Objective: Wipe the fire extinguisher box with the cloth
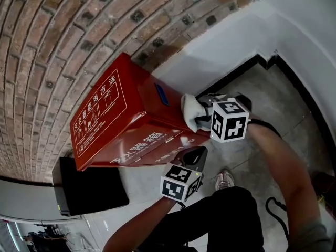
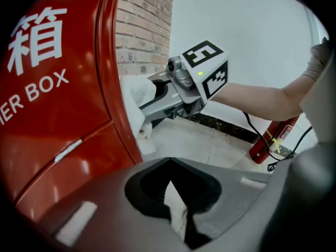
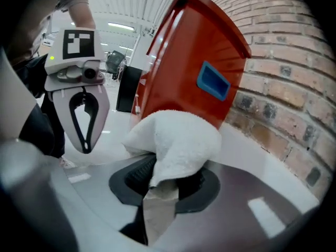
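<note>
The red fire extinguisher box (image 1: pixel 118 119) stands against the brick wall, with white print on its lid and front. My right gripper (image 1: pixel 203 114) is shut on a folded white cloth (image 1: pixel 191 109), and the cloth lies against the box's right side, below a blue label (image 3: pixel 212 81). The right gripper view shows the cloth (image 3: pixel 181 138) bulging out of the jaws. My left gripper (image 1: pixel 195 153) hangs just off the box's lower front corner, apart from it. Its fingertips (image 3: pixel 84 147) meet with nothing between them.
A red fire extinguisher (image 2: pixel 270 138) stands on the floor by the white wall, with a black cable (image 2: pixel 251 126) near it. A black case (image 1: pixel 89 190) sits on the floor left of the box. My shoe (image 1: pixel 224 179) is on the grey floor below the grippers.
</note>
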The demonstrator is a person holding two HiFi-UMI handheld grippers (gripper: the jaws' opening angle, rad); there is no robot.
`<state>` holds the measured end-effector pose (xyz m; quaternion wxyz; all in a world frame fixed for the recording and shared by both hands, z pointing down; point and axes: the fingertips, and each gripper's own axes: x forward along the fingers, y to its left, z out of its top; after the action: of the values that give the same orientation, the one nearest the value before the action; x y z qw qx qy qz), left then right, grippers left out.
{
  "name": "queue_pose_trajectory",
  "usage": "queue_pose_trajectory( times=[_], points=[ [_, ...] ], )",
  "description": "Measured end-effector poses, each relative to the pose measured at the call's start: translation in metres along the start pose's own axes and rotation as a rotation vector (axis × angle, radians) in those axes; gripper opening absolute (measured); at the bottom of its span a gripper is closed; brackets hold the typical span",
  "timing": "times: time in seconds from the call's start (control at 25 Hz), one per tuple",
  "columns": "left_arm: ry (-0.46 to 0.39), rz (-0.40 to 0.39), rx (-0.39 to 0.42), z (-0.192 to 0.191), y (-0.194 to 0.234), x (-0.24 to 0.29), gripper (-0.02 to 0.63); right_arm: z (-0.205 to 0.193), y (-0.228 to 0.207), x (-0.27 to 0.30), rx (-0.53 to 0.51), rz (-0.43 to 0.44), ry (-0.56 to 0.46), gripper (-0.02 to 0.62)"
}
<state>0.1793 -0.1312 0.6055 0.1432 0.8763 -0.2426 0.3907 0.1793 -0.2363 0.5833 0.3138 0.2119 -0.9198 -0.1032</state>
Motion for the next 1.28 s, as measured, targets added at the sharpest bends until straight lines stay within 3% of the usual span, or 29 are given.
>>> queue_pose_trajectory(
  times=[0.44,0.76,0.96,1.28],
  points=[
    [-0.007,-0.069,-0.031,-0.003,0.007,0.037,0.000,-0.040,-0.075,0.070,0.168,-0.116,0.019,0.117],
    [0.024,-0.102,-0.080,-0.028,0.015,0.045,0.000,-0.077,-0.081,0.106,0.338,-0.179,0.039,0.114],
    [0.044,-0.106,-0.065,-0.034,0.012,0.044,0.000,-0.098,-0.044,0.103,0.363,-0.092,0.081,0.112],
    [0.067,-0.047,-0.056,-0.039,0.013,0.044,0.000,-0.115,0.035,0.078,0.353,0.061,0.105,0.113]
  ],
)
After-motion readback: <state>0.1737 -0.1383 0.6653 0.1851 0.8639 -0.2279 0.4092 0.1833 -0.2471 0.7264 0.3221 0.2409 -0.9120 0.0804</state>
